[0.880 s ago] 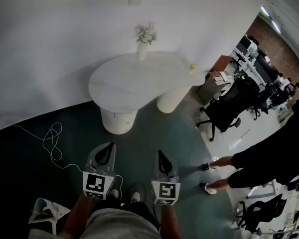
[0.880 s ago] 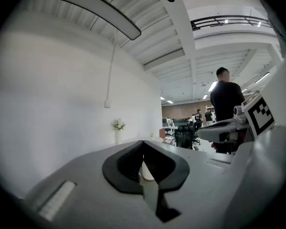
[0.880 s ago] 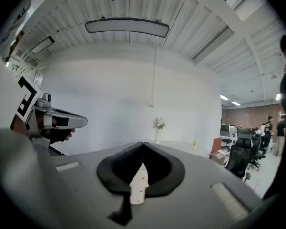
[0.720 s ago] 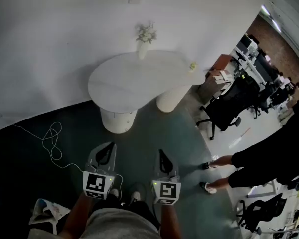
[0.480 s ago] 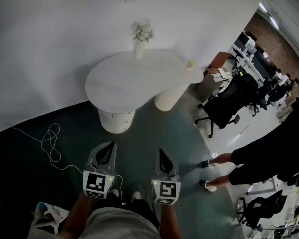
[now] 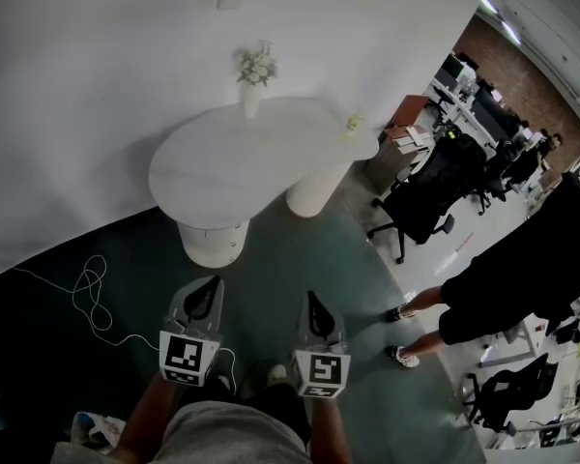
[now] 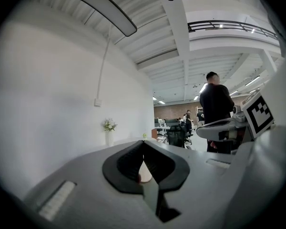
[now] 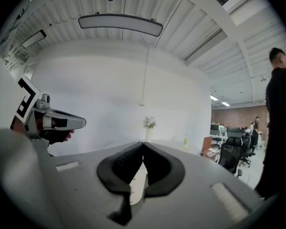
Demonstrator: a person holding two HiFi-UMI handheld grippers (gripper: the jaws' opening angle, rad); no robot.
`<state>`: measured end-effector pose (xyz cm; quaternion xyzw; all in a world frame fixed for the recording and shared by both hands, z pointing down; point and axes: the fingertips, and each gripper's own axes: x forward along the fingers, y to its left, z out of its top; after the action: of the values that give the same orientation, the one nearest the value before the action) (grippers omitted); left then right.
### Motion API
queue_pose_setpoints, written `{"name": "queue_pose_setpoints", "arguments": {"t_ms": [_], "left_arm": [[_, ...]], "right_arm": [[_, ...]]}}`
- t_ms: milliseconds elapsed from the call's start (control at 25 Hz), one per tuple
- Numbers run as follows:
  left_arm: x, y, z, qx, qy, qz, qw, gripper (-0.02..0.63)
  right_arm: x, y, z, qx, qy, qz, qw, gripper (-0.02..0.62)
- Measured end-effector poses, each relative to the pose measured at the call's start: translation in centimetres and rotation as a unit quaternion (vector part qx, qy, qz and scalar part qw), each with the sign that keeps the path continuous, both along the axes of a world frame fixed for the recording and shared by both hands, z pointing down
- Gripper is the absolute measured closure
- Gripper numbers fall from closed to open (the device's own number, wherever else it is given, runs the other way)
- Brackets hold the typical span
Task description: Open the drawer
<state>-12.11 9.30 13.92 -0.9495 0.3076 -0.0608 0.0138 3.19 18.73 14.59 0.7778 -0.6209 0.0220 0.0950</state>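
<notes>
A white table [image 6: 222, 167] with a rounded top stands against the wall, some way ahead of me. It rests on a short round pedestal [image 6: 211, 243] and a taller one [image 6: 314, 189]; no drawer front shows from here. My left gripper [image 6: 205, 296] and right gripper [image 6: 312, 304] are held side by side near my waist, pointing at the table and far from it. In the left gripper view the left gripper [image 7: 143, 143] has its jaws together with nothing between them. The right gripper [image 8: 143, 144] is likewise shut and empty in the right gripper view.
A vase of flowers [image 6: 253, 71] and a small yellow thing [image 6: 353, 123] stand on the table. A white cable [image 6: 89, 293] loops over the dark floor at left. A black office chair [image 6: 416, 206] and a person in black [image 6: 522, 278] are at right.
The head view has swung, so the table and chair sit further left in the picture. Both grippers keep their place and stay shut. The person at right has stepped a little closer.
</notes>
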Motion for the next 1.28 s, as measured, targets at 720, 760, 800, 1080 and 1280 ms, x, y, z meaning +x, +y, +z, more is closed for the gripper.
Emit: {"name": "queue_pose_setpoints", "arguments": {"t_ms": [720,760,800,1080,1280], "left_arm": [[11.7,-5.5,1.6,-0.012,-0.011,-0.132,0.9912,0.595],[12.5,-5.8,1.7,-0.013,-0.011,-0.141,0.9898,0.595],[13.2,-5.9,1.9,-0.015,-0.012,-0.150,0.9885,0.595],[16.2,-6.9,3.3,-0.020,-0.019,-0.215,0.9763,0.595],[15.9,-7.9,4.5,-0.026,-0.020,-0.252,0.9673,0.595]], "right_arm": [[14.6,-9.9,1.3,-0.001,-0.004,-0.128,0.992,0.592],[15.6,-10.5,1.5,-0.001,-0.007,-0.136,0.991,0.592],[16.5,-11.0,1.8,-0.002,-0.010,-0.144,0.990,0.592],[19.6,-14.7,3.9,-0.022,-0.028,-0.209,0.977,0.592],[18.6,-18.2,5.3,-0.029,-0.023,-0.261,0.965,0.592]]}}
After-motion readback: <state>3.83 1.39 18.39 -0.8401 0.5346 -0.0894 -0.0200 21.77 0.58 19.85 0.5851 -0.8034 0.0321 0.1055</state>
